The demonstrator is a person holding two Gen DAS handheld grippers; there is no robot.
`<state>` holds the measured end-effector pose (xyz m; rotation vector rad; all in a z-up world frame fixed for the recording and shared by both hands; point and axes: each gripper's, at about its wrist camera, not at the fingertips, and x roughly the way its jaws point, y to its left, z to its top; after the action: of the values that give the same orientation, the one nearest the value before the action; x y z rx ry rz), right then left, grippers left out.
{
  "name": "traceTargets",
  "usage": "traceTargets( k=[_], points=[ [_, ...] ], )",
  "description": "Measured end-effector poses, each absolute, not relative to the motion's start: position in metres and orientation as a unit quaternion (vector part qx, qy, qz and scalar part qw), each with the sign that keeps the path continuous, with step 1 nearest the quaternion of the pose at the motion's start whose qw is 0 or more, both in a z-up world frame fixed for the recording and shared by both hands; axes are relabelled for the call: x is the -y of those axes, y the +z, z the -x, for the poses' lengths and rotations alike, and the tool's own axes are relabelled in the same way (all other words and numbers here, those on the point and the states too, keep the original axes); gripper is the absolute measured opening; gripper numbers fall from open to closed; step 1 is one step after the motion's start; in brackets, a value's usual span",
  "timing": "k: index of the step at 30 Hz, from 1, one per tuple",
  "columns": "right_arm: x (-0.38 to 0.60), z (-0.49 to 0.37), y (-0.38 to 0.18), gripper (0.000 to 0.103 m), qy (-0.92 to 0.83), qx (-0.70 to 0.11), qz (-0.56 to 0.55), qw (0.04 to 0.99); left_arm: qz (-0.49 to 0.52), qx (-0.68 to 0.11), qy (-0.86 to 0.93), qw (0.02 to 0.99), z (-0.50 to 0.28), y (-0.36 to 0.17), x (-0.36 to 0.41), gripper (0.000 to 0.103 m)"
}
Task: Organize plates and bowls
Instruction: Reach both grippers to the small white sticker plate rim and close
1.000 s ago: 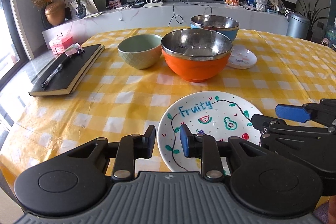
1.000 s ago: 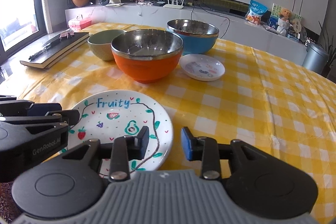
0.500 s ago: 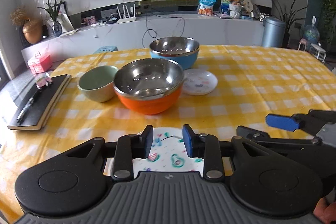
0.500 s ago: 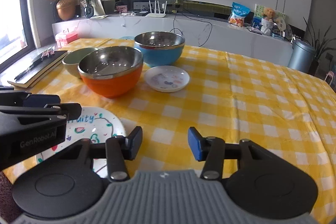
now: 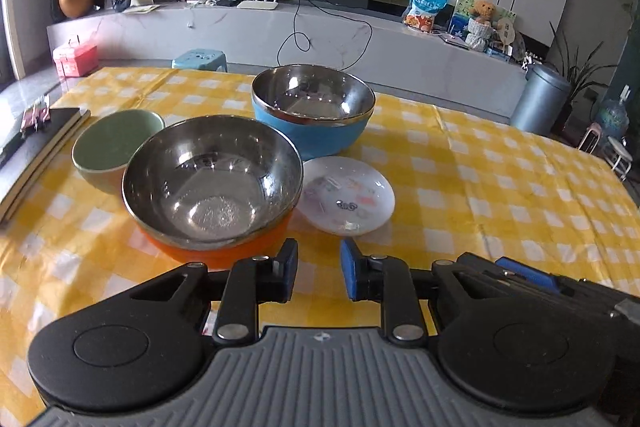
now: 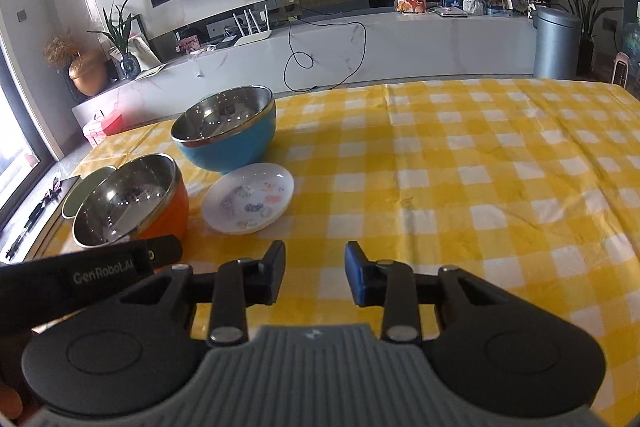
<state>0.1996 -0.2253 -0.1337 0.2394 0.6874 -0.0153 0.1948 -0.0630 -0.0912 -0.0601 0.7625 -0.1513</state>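
We held both grippers above the yellow-and-white checked tablecloth (image 6: 500, 163), short of the crockery, and neither carried anything. The left gripper (image 5: 316, 275) had its blue-padded fingers parted with only cloth showing in the gap; the right gripper (image 6: 315, 275) stood likewise spread and empty, a little wider. We judged this a staging posture: jaws set apart in readiness, nothing yet chosen.

The dishes sat clustered together at the left half of the table, which seemed to us why both tools pointed that way. The orange bowl with a polished steel lining (image 5: 212, 183) lay nearest the left gripper, just beyond its left finger and slightly left of the gap. The small white saucer with coloured printed motifs (image 5: 348, 199) lay just past the right finger of that same gripper, close beside the orange bowl. In the right wrist view the saucer (image 6: 248, 197) sat ahead and to the left of the right gripper's gap, with bare cloth between.

Behind these stood the blue bowl with a steel lining (image 5: 314, 107), close behind the saucer; we could not tell whether the two touched. The pale green ceramic bowl (image 5: 116, 147) sat partly hidden behind the orange one. A dark notebook (image 5: 40, 147) lay at the table's left edge, apart from the dishes.
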Motion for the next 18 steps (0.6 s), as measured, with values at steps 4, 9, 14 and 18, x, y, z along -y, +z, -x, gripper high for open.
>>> traceTargets(
  k=[4,9,14,18],
  points=[
    [0.230,-0.231,-0.138,0.022,0.008,-0.346,-0.133,0.929,0.067,-0.388,-0.060,0.917,-0.212,-0.100,0.066,0.023],
    [0.234,-0.263,-0.150,0.020,0.019,-0.361,-0.162,0.918,0.137,-0.406,-0.018,0.903,-0.228,-0.114,0.059,0.022],
    [0.235,-0.285,-0.164,0.020,0.033,-0.372,-0.186,0.909,0.194,-0.411,0.011,0.891,-0.237,-0.122,0.052,0.022],
    [0.234,-0.298,-0.173,0.020,0.041,-0.379,-0.208,0.901,0.232,-0.415,0.022,0.880,-0.242,-0.127,0.045,0.022]
  ],
)
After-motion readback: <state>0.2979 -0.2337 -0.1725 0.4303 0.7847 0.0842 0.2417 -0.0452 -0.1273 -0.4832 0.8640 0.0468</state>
